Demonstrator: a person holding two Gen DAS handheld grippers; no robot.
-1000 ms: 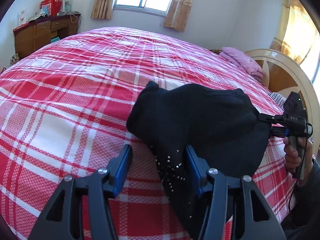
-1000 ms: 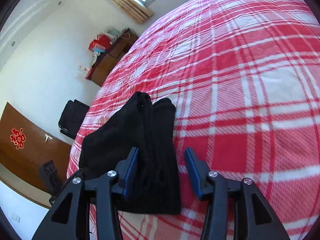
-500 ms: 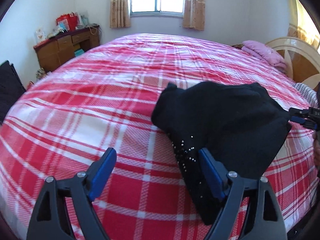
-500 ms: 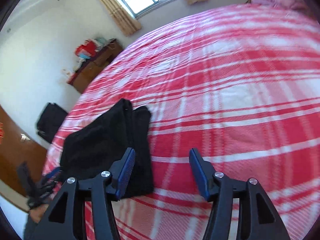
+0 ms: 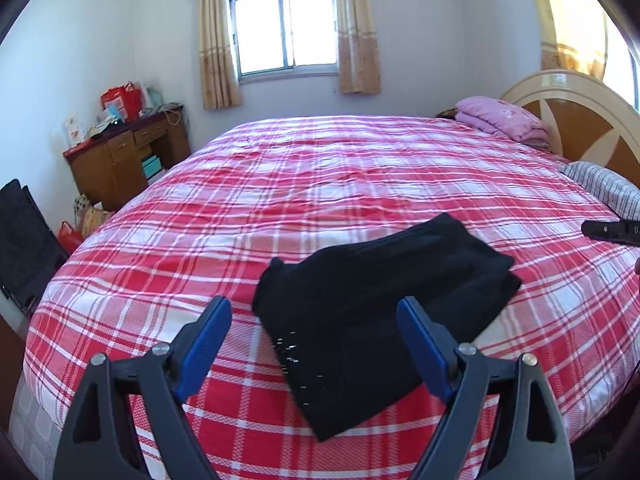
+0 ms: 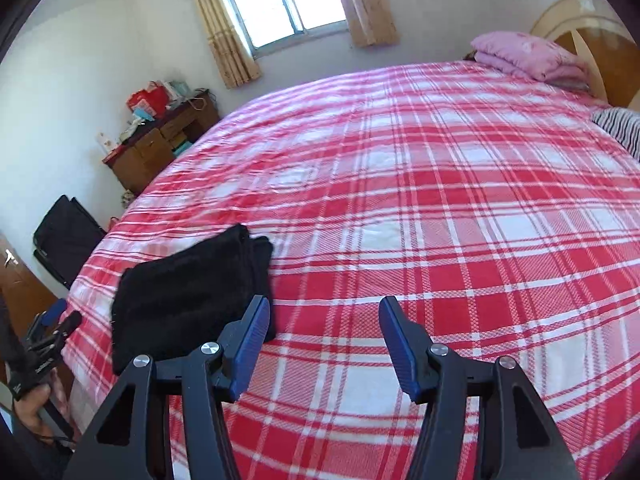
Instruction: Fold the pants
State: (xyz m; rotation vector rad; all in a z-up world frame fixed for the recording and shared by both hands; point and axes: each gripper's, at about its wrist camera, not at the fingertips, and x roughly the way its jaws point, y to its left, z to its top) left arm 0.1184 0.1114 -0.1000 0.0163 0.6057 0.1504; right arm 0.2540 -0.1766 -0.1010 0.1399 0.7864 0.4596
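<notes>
Black pants [image 5: 384,312] lie folded into a compact, several-layer bundle on the red-and-white plaid bedspread [image 5: 320,184], near the bed's front edge. Bundle is roughly rectangular but skewed: one corner pokes out at the far end, and the layered edges do not line up squarely; a scatter of small pale studs shows on the near end. Left gripper [image 5: 314,332]: fingers spread wide, nothing between them, raised clear of the cloth, which sits beyond and below. Right gripper [image 6: 324,332]: fingers parted, empty, aimed at bare bedspread with the pants off to its left side. Neither tool touches the fabric. Judgement: folding looks essentially done and the pants released. Remaining, if anything: squaring the uneven edges or pressing the stack flat. Pink blanket [image 5: 504,120] sits folded by the headboard, well apart from the pants.
</notes>
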